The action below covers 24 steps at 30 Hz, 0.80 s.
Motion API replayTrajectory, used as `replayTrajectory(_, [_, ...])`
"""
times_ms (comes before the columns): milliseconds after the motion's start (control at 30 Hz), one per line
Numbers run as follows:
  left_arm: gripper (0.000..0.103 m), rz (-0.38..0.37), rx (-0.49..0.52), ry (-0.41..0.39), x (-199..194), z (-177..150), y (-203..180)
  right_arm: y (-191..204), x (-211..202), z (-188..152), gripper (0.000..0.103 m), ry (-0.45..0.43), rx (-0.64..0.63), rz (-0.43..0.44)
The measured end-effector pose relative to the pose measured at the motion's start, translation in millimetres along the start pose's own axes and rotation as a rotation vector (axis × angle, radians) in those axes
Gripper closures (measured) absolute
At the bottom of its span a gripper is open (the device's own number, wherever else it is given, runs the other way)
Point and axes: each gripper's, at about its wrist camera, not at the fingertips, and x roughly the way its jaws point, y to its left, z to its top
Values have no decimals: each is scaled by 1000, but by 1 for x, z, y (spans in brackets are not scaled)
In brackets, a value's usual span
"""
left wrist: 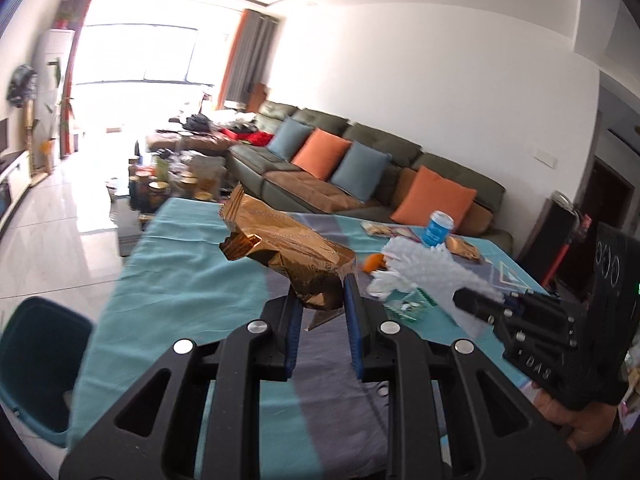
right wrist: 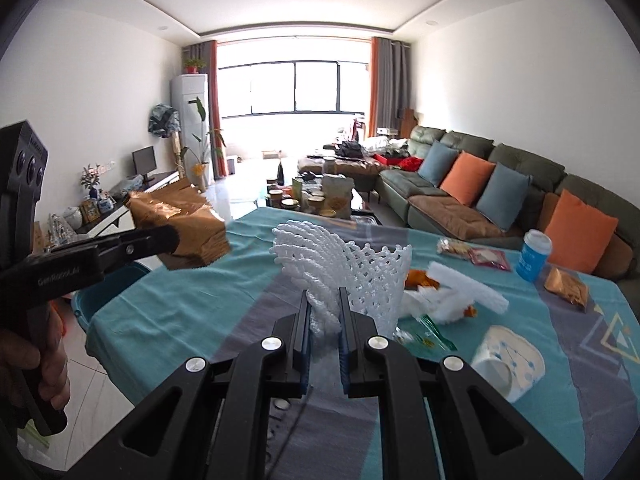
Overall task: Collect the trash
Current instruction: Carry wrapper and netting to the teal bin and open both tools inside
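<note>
My left gripper (left wrist: 320,300) is shut on a crumpled gold foil bag (left wrist: 288,248), held up above the teal tablecloth (left wrist: 192,280). In the right wrist view that bag (right wrist: 180,220) hangs at the left over the table edge, pinched in the left gripper (right wrist: 172,240). My right gripper (right wrist: 324,312) is shut on a white foam fruit net (right wrist: 352,264), lifted off the cloth. The left wrist view shows the net (left wrist: 420,264) and the right gripper (left wrist: 464,300) at the right. A teal bin (left wrist: 36,360) stands on the floor by the table's left side.
On the cloth lie a blue paper cup (right wrist: 534,256), snack packets (right wrist: 452,246), a small gold wrapper (right wrist: 568,284), orange peel (right wrist: 420,278), a white foam piece (right wrist: 468,288), a green wrapper (right wrist: 432,336) and a white container (right wrist: 508,360). A green sofa (right wrist: 520,184) runs along the right.
</note>
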Motion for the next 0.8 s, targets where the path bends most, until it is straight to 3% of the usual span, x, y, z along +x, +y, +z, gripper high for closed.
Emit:
replayTrajectory(367, [83,206,-62,-94,-92,-8,56,68,16,39,93,-71,-101,168])
replayTrajectory(800, [83,395,-158,-123,-176,-26,128,159,51,73,93,-74,-213,375])
